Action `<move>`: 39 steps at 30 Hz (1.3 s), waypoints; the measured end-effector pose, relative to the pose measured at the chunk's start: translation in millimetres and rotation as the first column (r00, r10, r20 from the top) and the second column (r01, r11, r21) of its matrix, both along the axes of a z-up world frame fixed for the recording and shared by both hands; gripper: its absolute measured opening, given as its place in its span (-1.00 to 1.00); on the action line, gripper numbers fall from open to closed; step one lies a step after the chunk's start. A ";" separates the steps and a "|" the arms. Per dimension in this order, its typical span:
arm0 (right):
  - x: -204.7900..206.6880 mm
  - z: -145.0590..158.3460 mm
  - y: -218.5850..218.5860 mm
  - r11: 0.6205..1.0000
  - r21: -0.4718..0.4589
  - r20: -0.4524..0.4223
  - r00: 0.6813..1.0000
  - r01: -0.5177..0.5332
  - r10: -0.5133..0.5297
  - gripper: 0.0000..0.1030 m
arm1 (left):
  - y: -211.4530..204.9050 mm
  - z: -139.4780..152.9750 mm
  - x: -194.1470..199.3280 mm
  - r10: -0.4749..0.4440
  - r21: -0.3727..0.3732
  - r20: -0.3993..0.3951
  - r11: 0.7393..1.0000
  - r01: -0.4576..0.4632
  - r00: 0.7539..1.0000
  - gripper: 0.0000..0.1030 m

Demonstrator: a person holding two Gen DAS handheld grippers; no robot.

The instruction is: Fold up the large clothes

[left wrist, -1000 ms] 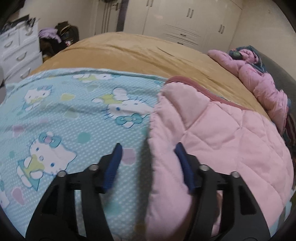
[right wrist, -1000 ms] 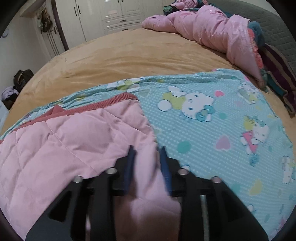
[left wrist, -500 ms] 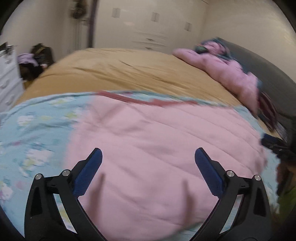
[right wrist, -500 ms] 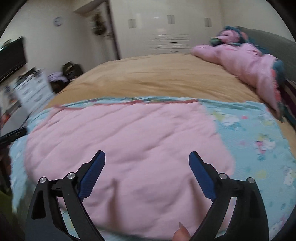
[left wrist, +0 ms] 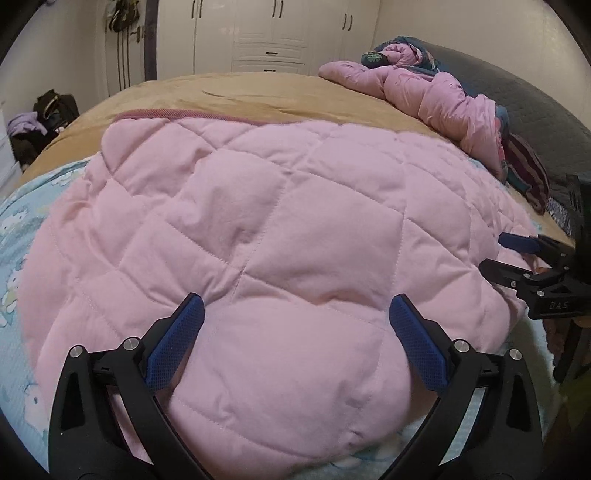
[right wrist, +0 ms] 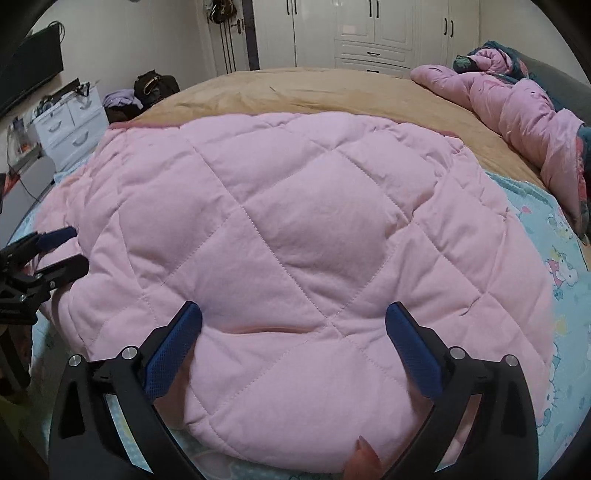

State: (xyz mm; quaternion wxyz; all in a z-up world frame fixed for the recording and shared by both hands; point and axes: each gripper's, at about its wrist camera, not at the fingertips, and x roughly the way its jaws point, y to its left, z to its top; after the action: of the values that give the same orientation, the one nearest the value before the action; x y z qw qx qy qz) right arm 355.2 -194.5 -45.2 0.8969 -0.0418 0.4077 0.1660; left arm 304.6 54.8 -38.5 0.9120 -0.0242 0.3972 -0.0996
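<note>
- A pink quilted garment (left wrist: 280,236) is laid flat, pink lining upward, on a tan-covered bed (left wrist: 236,92); a darker ribbed hem is seen along its far edge.
- Blue cartoon-cat printed fabric (right wrist: 554,258) is exposed at both sides of the pink panel and along its near edge.
- The left gripper (left wrist: 293,328) is held low over the near part of the garment, jaws spread wide, nothing between the blue pads (left wrist: 173,339).
- The right gripper (right wrist: 293,332) is likewise spread wide over the garment, nothing grasped; a fingertip is visible at the lower frame edge.
- Each gripper is seen at the edge of the other's view, at opposite sides of the garment.
- A bunched pink duvet (right wrist: 517,103) lies at the far right of the bed, well apart from the garment.
- White wardrobes (right wrist: 373,29) stand beyond the bed.
</note>
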 end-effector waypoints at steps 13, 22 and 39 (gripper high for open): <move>-58.8 76.7 -46.1 0.993 0.120 0.118 0.993 -0.008 -0.006 0.92 | -1.9 61.5 -50.4 0.063 0.004 0.096 0.998 -0.064 0.993 0.83; -67.1 96.2 -89.0 0.993 0.106 0.155 0.986 0.052 -0.069 0.92 | 26.3 67.7 -69.4 0.158 0.027 0.100 0.986 -0.162 0.982 0.83; 4.0 45.2 -173.2 0.967 0.161 -0.066 0.980 0.198 -0.189 0.92 | 98.9 32.7 -15.5 0.282 0.035 -0.041 0.959 -0.280 0.959 0.83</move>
State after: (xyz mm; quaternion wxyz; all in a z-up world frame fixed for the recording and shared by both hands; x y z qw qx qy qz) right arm 359.2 -367.7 0.1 0.8987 0.0778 0.4168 0.1122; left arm 289.1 153.8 -5.8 0.9079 -0.0694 0.4118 0.0373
